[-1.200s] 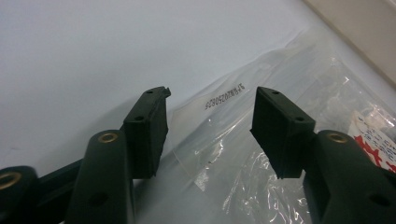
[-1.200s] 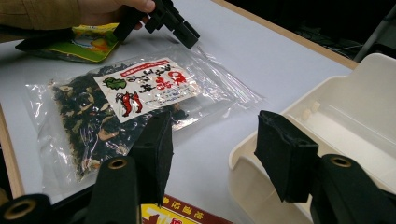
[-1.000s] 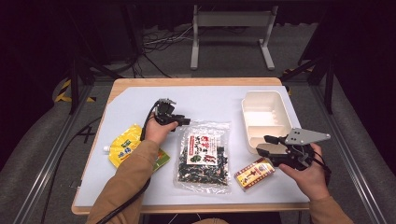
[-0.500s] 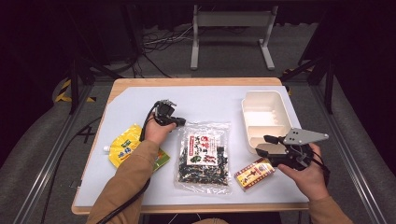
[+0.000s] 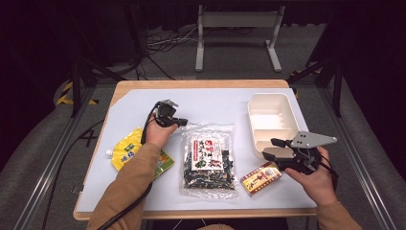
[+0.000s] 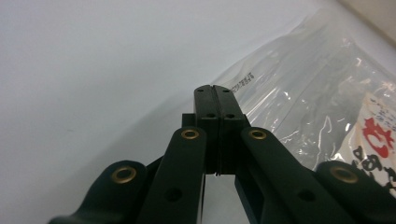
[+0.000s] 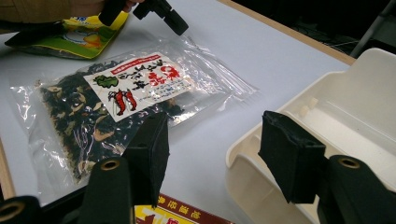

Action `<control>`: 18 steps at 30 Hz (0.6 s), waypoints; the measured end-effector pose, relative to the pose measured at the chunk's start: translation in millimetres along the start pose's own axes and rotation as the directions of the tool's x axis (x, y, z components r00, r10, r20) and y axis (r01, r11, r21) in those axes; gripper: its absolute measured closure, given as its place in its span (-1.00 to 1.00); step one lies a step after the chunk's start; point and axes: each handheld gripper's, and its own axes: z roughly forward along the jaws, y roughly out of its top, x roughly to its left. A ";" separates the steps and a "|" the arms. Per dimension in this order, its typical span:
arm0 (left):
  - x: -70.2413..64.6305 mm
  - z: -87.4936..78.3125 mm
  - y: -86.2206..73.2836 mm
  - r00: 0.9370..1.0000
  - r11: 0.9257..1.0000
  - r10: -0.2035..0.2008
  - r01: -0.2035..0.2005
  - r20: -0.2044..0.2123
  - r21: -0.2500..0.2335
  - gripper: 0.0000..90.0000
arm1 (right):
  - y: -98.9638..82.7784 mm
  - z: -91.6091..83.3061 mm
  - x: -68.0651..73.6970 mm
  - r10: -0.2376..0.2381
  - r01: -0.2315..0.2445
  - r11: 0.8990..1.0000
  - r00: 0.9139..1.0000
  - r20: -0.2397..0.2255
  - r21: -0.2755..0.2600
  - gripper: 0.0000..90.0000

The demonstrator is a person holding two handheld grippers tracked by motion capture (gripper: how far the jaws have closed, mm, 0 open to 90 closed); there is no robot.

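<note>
A clear bag of dark dried bits with a white label (image 5: 209, 158) (image 7: 116, 102) lies flat mid-table. My left gripper (image 5: 181, 122) (image 6: 215, 93) points at the bag's far left corner (image 6: 289, 79). Its jaws have just been closing and now stand shut, pad against pad, with nothing seen between them. My right gripper (image 5: 272, 148) (image 7: 215, 140) hovers open and empty at the table's right. It is above a small red and yellow box (image 5: 261, 178) (image 7: 173, 215) and beside a white divided container (image 5: 273, 122) (image 7: 355, 107).
A yellow and green spouted pouch (image 5: 131, 151) (image 7: 79, 39) lies under the left forearm. The pale table cover (image 5: 215, 103) is bare at the back. Cables, metal rails and a stand's legs lie on the floor around the table.
The left gripper's jaws have come together by the bag's corner; the hand itself has hardly shifted. The right gripper has stayed where it was.
</note>
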 end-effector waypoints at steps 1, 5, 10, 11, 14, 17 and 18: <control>-0.7 -2.8 1.3 1.000 1.000 0.003 -0.003 0.003 -0.004 1.00 | 0.0 0.0 -0.1 0.001 -0.001 1.000 1.000 0.000 0.000 -0.06; -3.4 -12.7 6.5 1.000 0.999 0.021 -0.020 0.010 -0.025 1.00 | 0.4 -0.2 -0.4 0.003 -0.003 1.000 1.000 0.001 -0.001 -0.06; -9.2 -31.0 13.5 0.998 0.996 0.038 -0.035 0.043 -0.081 1.00 | 1.0 -0.5 -0.5 -0.002 0.002 1.000 1.000 -0.009 0.008 0.04; -11.7 -34.8 14.9 0.998 0.994 0.037 -0.032 0.053 -0.103 1.00 | 1.2 -0.2 -0.2 -0.003 0.003 1.000 1.000 -0.011 0.011 0.07; -18.1 -46.0 18.7 0.996 0.989 0.066 -0.057 0.066 -0.139 1.00 | 2.6 1.0 1.0 -0.002 0.003 1.000 1.000 -0.022 0.017 0.10; -22.7 -56.6 21.6 0.993 0.983 0.085 -0.072 0.076 -0.167 1.00 | 3.8 1.4 2.0 -0.002 0.003 1.000 1.000 -0.026 0.017 0.10; -25.0 -61.3 22.8 0.992 0.980 0.094 -0.079 0.080 -0.181 1.00 | 4.8 1.5 2.5 0.000 0.000 1.000 1.000 -0.026 0.016 0.10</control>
